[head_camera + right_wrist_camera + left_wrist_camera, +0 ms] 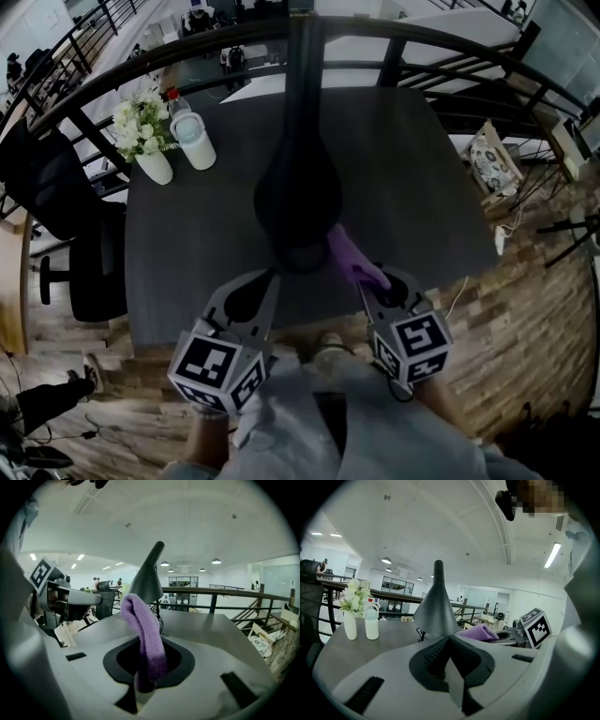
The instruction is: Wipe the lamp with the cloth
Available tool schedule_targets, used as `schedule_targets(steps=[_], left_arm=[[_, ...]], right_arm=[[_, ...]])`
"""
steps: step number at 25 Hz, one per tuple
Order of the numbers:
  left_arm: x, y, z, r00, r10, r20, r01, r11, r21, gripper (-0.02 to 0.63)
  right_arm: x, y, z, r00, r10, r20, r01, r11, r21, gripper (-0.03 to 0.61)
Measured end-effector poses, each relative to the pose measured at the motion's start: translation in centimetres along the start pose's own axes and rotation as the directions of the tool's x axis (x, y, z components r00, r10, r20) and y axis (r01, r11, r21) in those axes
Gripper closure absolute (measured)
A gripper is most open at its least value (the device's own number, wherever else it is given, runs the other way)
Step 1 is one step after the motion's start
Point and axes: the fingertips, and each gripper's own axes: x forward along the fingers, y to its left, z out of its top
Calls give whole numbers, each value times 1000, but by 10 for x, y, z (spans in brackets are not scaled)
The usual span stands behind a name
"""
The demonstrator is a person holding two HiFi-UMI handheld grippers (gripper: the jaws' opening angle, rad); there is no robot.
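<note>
A lamp with a dark cone shade (298,202) stands on the dark grey table (422,187). The shade also shows in the left gripper view as the lamp (436,609) and in the right gripper view as the lamp (149,581). My right gripper (368,284) is shut on a purple cloth (352,257). The cloth (143,625) sticks up from the jaws, and its free end lies against the shade's lower right edge. My left gripper (271,275) sits just left of the shade's near edge. Its jaws are shut with nothing between them (450,641).
A white vase of flowers (150,141) and a pale bottle (195,141) stand at the table's far left corner. A black office chair (66,216) is left of the table. A curved railing (450,47) runs behind it. The table's near edge lies just ahead of the grippers.
</note>
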Motion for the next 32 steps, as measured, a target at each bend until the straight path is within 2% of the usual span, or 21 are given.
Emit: schedule_targets(steps=[14, 32], left_arm=[[2, 2, 0, 1000, 13, -18, -13, 1000, 3, 601], [5, 5, -1, 1000, 12, -16, -12, 1000, 3, 601]], right_arm=[[1, -2, 7, 1000, -7, 16, 7, 999, -31, 528], [3, -4, 7, 1000, -3, 16, 3, 1000, -25, 529]])
